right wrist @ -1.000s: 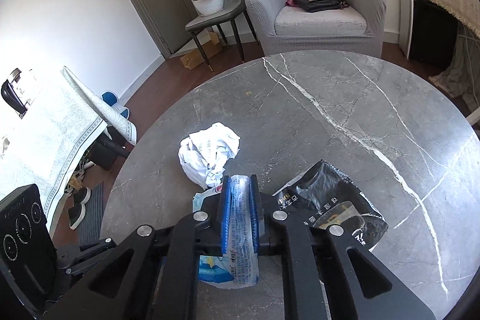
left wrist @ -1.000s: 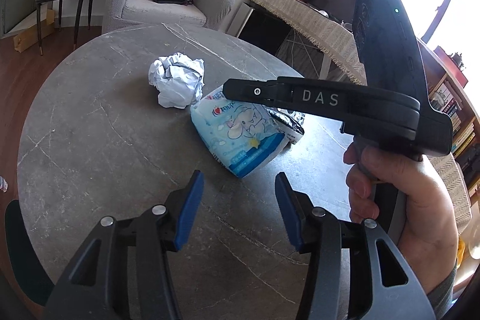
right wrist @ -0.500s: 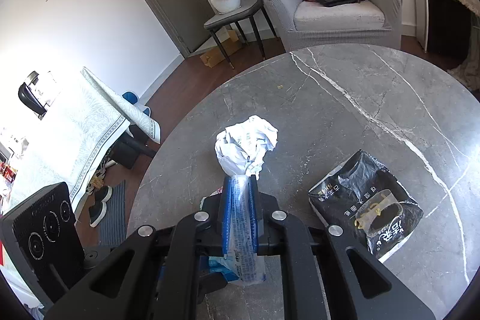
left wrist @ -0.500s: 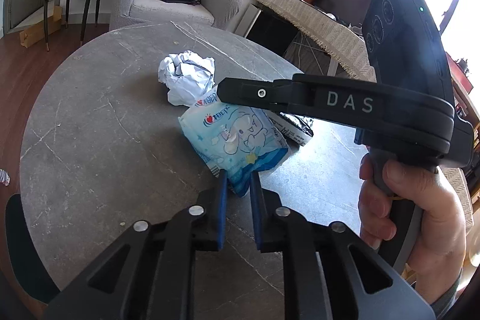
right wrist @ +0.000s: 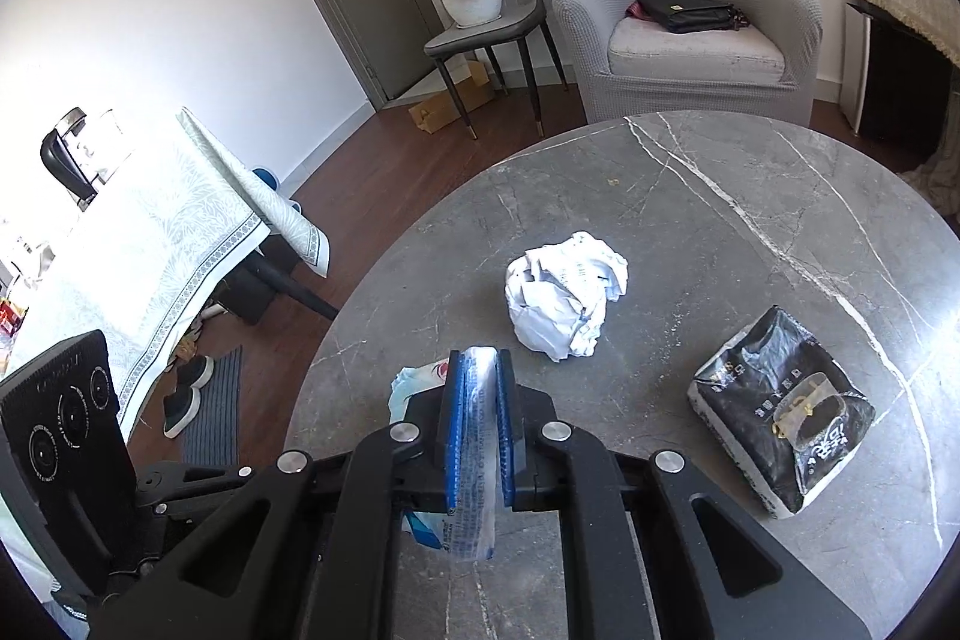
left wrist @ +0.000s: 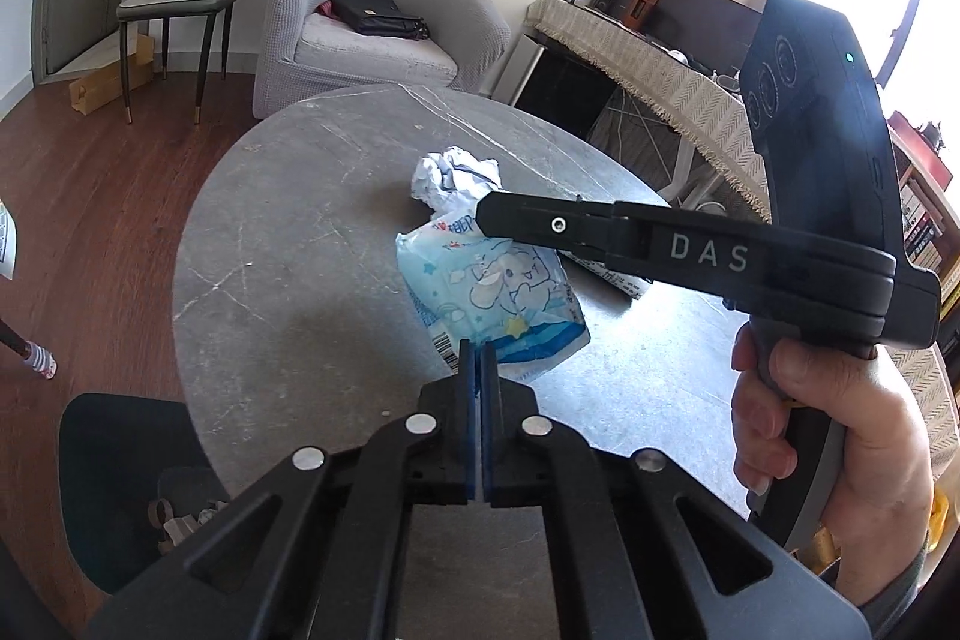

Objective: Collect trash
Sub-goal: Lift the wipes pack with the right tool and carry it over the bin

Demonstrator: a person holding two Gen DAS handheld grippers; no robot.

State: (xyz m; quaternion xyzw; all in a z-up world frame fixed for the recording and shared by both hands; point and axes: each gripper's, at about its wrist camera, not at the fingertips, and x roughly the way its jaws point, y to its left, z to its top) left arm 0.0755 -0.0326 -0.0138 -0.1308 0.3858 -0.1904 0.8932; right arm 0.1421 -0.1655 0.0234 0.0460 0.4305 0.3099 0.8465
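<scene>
Blue wrapper, long axis seemingly running away from the cameras, pinched by both grippers' jaws.

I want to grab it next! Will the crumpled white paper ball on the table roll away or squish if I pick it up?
The crumpled paper ball would probably squish a bit, since it is loosely wadded with deep folds. It likely weighs very little, being only paper. It might wobble if nudged, but its lumpy shape and flat-looking underside on the table suggest it won't roll far.
</scene>
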